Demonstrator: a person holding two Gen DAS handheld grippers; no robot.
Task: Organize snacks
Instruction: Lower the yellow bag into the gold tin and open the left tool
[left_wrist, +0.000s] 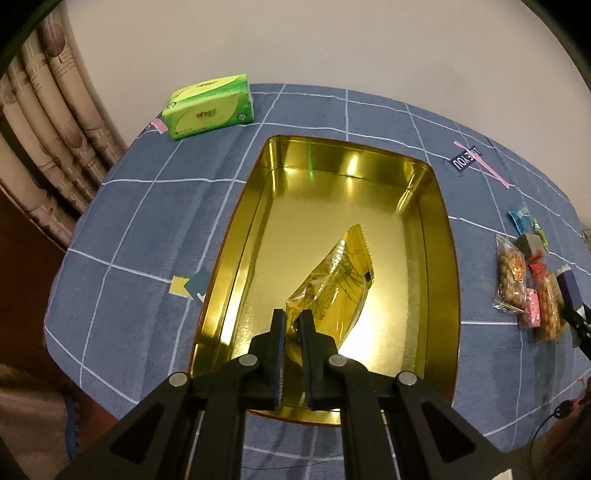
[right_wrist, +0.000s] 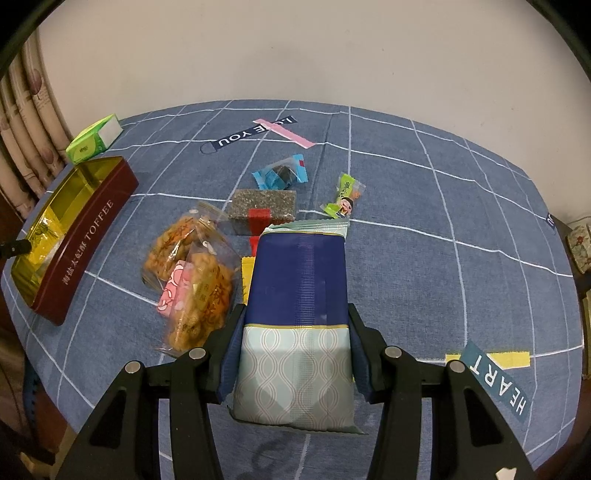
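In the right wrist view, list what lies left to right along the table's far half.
Green tissue pack → toffee tin → blue-wrapped candy → small green candy packet.

Glossy gold metal tin (left_wrist: 439, 206), crinkly shiny plastic packet (left_wrist: 334, 286), matt woven tablecloth (left_wrist: 147, 229)

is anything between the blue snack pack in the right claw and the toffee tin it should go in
Yes. The clear bags of fried snacks lie on the cloth between the navy-and-pale-blue snack pack held in the right claw and the dark red toffee tin; a straight slide would hit them. Lifted over them, nothing visible blocks it.
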